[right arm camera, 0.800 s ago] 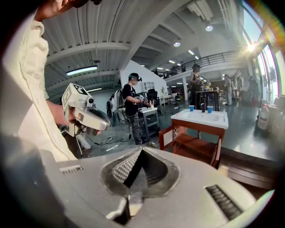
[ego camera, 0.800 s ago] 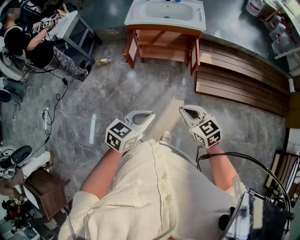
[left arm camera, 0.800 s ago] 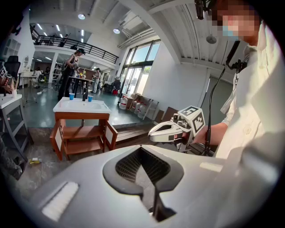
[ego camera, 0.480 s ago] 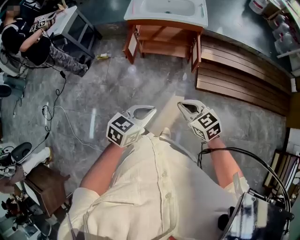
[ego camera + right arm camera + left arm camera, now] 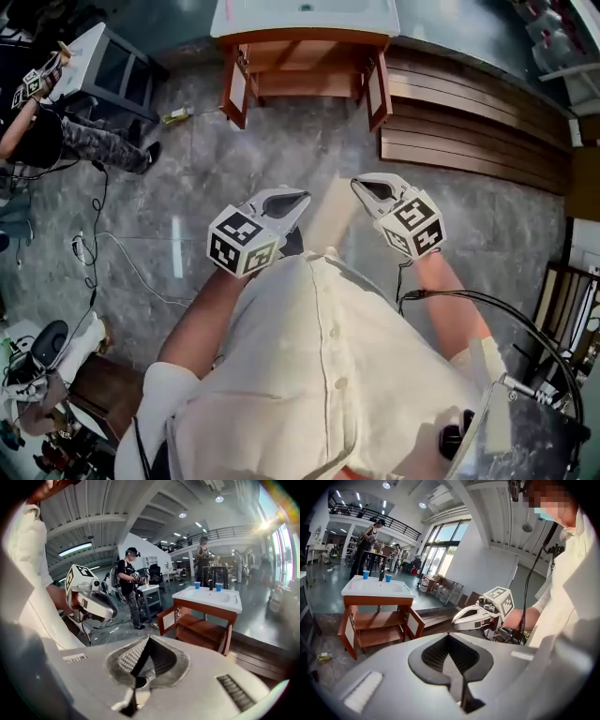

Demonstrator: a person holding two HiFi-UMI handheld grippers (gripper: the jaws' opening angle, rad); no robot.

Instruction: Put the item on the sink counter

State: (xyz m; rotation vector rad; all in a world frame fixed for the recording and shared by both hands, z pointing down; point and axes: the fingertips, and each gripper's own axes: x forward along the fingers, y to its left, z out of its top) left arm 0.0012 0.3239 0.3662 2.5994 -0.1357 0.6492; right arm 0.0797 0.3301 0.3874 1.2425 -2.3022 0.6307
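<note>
The white sink counter on its wooden stand with both doors open sits at the top of the head view, across a grey stone floor. It also shows in the left gripper view as the sink counter, with two blue cups and a dark bottle on it, and in the right gripper view as the sink counter. My left gripper and right gripper are held out in front of the white shirt. Both are shut, and I see nothing between their jaws. No loose item shows near them.
Brown slatted boards lie on the floor right of the stand. A person in black holds grippers at the far left by a white cabinet. Cables trail over the floor, and a brown stool stands at the lower left.
The sink stand has slid toward the top of the head view, the floor has passed beneath, and both grippers sit a little higher in the picture. Their jaws look unchanged.
</note>
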